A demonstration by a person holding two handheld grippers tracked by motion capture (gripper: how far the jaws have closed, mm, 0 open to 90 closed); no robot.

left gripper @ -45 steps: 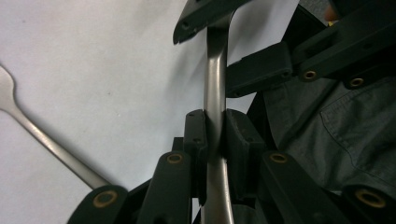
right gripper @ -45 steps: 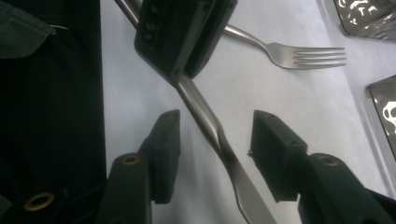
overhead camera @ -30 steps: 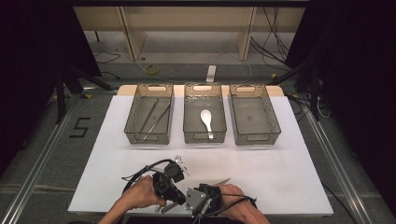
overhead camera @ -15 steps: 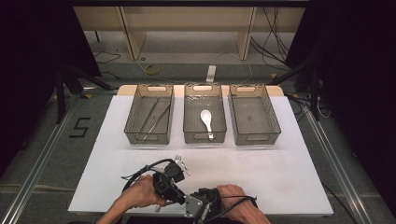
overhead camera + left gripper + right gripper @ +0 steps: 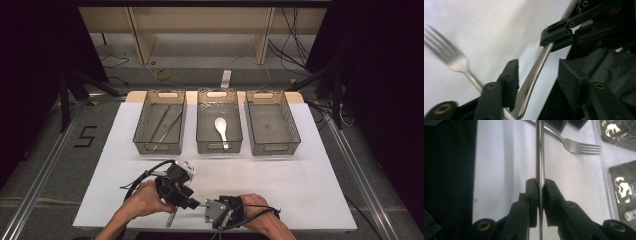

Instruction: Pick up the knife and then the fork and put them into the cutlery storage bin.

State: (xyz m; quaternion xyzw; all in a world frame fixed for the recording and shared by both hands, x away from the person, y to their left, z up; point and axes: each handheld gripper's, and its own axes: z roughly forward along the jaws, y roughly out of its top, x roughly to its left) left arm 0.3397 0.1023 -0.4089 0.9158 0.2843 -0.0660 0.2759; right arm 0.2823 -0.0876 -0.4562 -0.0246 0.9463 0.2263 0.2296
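I have the right gripper (image 5: 539,192) clamped on the steel handle of a utensil (image 5: 539,152) at the tabletop's (image 5: 310,175) near edge. My left gripper (image 5: 536,75) has just opened, its pads clear of that handle. A fork (image 5: 446,53) lies alongside.

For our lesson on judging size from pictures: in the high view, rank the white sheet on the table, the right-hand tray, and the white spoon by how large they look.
1. white sheet, largest by far.
2. right-hand tray, much smaller.
3. white spoon, smallest; it lies inside the middle tray.
All lie on the same table, so nearness barely affects this order.
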